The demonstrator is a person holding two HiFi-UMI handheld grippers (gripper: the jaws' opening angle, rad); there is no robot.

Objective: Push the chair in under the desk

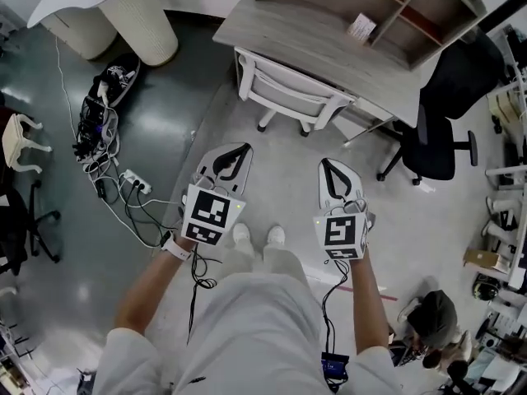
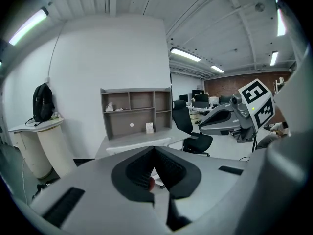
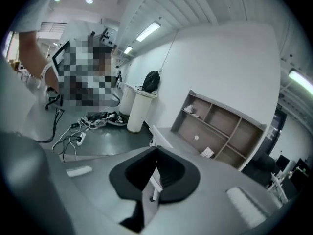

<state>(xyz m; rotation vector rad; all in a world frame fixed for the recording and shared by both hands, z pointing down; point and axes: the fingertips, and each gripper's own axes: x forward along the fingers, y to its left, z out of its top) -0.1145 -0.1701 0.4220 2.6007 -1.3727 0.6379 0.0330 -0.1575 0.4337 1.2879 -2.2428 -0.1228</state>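
The shelf unit (image 1: 400, 12) on the desk (image 1: 329, 52) is open-fronted. Its wide lower compartment holds one small white card (image 1: 361, 27), standing near the right divider. In the left gripper view the upper left compartment holds small pale items (image 2: 110, 106), too small to identify; the other two upper compartments look bare.

The white chair (image 1: 292, 93) stands against the desk's front edge with its seat tucked beneath the top. Only its backrest and part of its base show. The head view cuts off the rear of the shelf unit.

Left gripper (image 1: 233, 153): jaws clenched together, nothing between them. Right gripper (image 1: 328, 167): likewise clenched and empty. Both are held in front of the person, well apart from the chair, pointing toward it.

A black office chair (image 1: 440, 122) stands at the desk's right end. A power strip with tangled cables (image 1: 132, 183) lies on the floor to the left. A second person (image 1: 432, 315) shows in part at lower right.
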